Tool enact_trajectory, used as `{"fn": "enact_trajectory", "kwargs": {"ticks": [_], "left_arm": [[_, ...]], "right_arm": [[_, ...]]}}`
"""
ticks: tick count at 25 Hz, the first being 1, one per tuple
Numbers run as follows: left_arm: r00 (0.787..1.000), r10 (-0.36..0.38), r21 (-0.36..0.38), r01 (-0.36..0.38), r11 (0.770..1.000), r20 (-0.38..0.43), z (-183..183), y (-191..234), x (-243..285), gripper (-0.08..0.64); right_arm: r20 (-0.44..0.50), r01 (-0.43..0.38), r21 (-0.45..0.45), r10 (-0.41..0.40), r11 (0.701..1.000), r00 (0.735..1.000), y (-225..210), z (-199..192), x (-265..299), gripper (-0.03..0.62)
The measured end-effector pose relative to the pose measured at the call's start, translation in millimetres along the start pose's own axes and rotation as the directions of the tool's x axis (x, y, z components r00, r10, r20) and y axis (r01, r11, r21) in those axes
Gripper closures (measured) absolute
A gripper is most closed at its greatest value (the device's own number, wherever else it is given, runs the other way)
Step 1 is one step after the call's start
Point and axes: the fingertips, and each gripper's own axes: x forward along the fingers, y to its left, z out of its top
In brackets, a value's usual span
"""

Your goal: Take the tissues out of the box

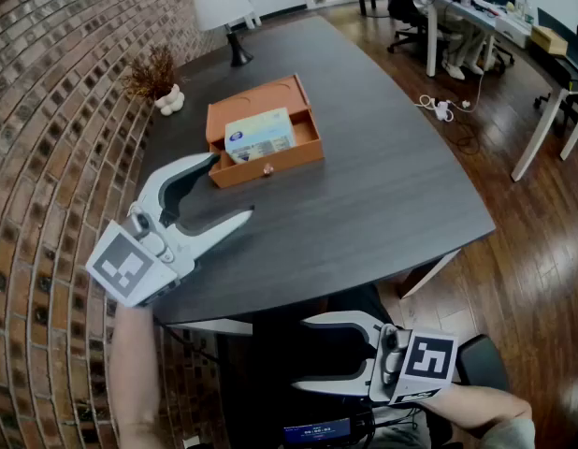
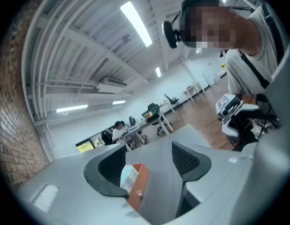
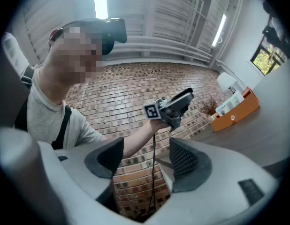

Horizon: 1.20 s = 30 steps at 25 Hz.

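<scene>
Tissues (image 1: 259,135) — one pack in one orange box (image 1: 280,164) — left gripper (image 1: 231,185), right gripper (image 1: 301,353) both released.

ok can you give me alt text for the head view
An open orange box with a pack of tissues inside sits on a dark table beside a brick wall. The left tool hovers over the table's near edge, the right tool nearer the person, off the table; both have jaws apart and empty.
</scene>
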Motion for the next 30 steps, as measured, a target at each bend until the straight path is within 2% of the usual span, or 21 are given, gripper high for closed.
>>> {"fn": "enact_trajectory", "kwargs": {"ticks": [4,7,9,10,12,15,17,20,22,24,26,30], "left_arm": [[0.995,-0.047,-0.090,0.039,0.995,-0.092,-29,48,52,0.217],[0.971,-0.102,-0.134,0.074,0.988,-0.218,-68,69,80,0.152],[0.944,-0.160,-0.142,0.123,0.982,-0.289,-88,72,98,0.090],[0.928,-0.192,-0.137,0.155,0.978,-0.319,-96,71,106,0.081],[0.888,-0.259,-0.120,0.230,0.966,-0.380,-107,67,121,0.039],[0.818,-0.323,-0.105,0.312,0.944,-0.476,-127,65,135,0.025],[0.791,-0.334,-0.105,0.328,0.939,-0.512,-136,71,145,0.025],[0.774,-0.372,-0.157,0.342,0.927,-0.512,-143,75,159,0.028],[0.761,-0.403,-0.195,0.353,0.915,-0.509,-150,73,162,0.068],[0.750,-0.425,-0.219,0.365,0.905,-0.507,-156,72,163,0.142],[0.749,-0.436,-0.228,0.372,0.900,-0.500,-157,72,162,0.176],[0.752,-0.429,-0.218,0.369,0.903,-0.500,-154,73,162,0.201]], "right_arm": [[-0.002,0.005,0.025,-0.005,1.000,1.000,7,-1,-4,0.275],[0.021,0.008,0.052,-0.009,0.999,1.000,8,0,-4,0.275],[0.029,0.020,0.061,-0.021,0.998,0.999,4,0,-8,0.275],[0.032,0.028,0.061,-0.030,0.998,0.999,2,1,-11,0.275],[0.038,0.035,0.062,-0.037,0.997,0.999,-2,3,-15,0.275],[0.045,0.036,0.072,-0.039,0.997,0.998,-3,2,-14,0.276],[0.047,0.031,0.079,-0.035,0.996,0.998,-2,5,-11,0.275],[0.045,0.038,0.082,-0.042,0.996,0.998,-5,7,-12,0.276],[0.047,0.044,0.084,-0.048,0.995,0.998,-8,7,-14,0.276],[0.047,0.046,0.084,-0.050,0.995,0.998,-10,8,-15,0.276],[0.047,0.048,0.086,-0.052,0.995,0.998,-12,9,-16,0.275],[0.050,0.049,0.092,-0.053,0.995,0.997,-12,8,-16,0.275]]}}
